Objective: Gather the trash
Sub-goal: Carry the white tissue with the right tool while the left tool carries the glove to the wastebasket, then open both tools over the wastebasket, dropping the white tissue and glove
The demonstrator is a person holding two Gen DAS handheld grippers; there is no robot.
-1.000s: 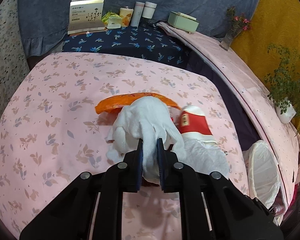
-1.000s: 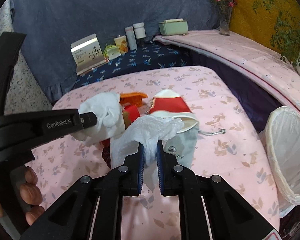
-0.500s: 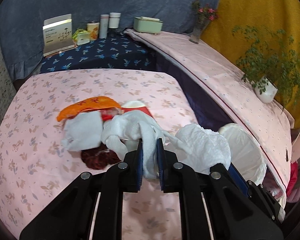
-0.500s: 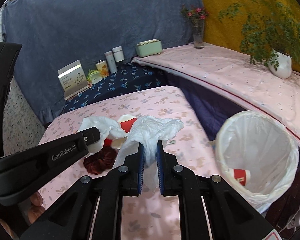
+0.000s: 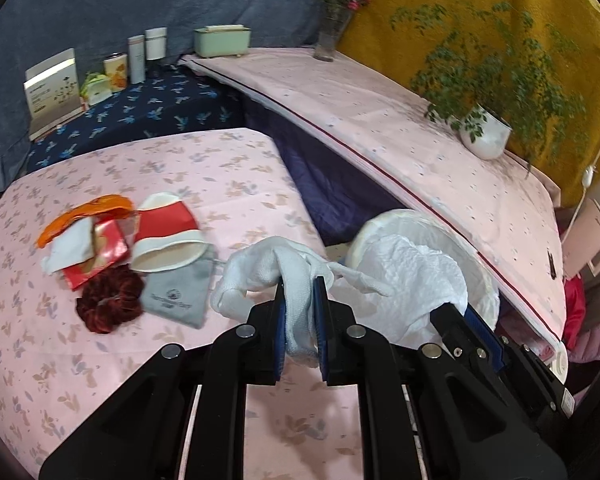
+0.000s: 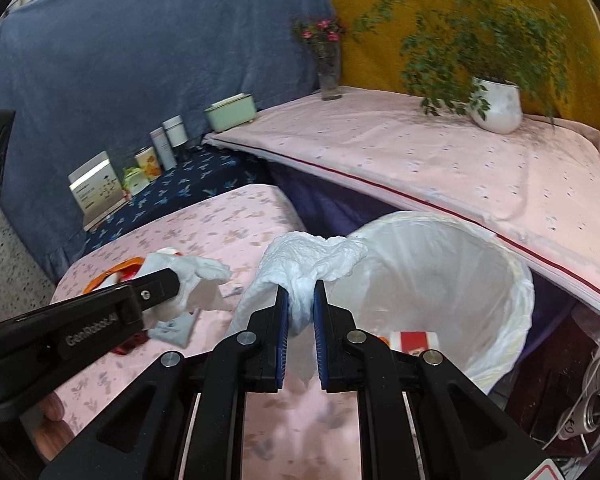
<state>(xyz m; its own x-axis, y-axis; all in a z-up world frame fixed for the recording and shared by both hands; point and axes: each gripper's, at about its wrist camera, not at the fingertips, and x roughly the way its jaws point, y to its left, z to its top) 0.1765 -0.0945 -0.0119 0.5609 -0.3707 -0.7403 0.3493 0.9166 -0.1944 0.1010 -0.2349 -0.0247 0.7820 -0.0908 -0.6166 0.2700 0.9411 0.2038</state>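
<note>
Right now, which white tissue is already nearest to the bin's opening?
The crumpled tissue in the right gripper, beside the bin rim. The left gripper's tissue is over the table.

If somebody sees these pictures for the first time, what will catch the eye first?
Two crumpled white tissues, one pinched in the left hand-held gripper, one in the right hand-held gripper just before the white-lined bin. Left on the pink table: a red paper cup and a dark red scrunchie.

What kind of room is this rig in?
Probably a lived-in home room, dressed up for recording, though I can't be sure. Low surfaces wear a pink floral cloth, a potted plant and a flower vase sit on a ledge, and a lined waste bin stands alongside.
</note>
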